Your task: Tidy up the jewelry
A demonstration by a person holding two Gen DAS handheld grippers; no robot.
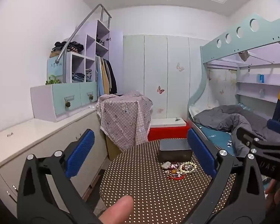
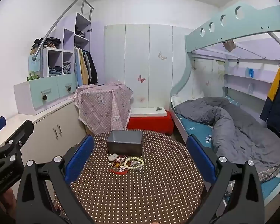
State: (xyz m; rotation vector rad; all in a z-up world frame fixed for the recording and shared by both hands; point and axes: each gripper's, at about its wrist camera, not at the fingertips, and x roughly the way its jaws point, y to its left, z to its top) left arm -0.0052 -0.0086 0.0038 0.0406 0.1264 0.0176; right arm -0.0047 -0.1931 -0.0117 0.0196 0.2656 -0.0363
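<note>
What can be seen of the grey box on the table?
The grey box is a rectangular, open-topped container with plain dark walls, matte, possibly metal or plastic. It stands upright on the far part of the dotted table, just behind the jewelry pile. Its inside looks empty. Neither gripper touches it.

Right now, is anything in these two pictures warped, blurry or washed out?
Both views: fisheye bending bows the pale blue bunk bed rail and walls, with black vignette corners. Left wrist view: a blurred fingertip sits close to the lens. Right wrist view: the mixed bead jewelry pile stays fairly sharp; lighting is even, no glare.
</note>
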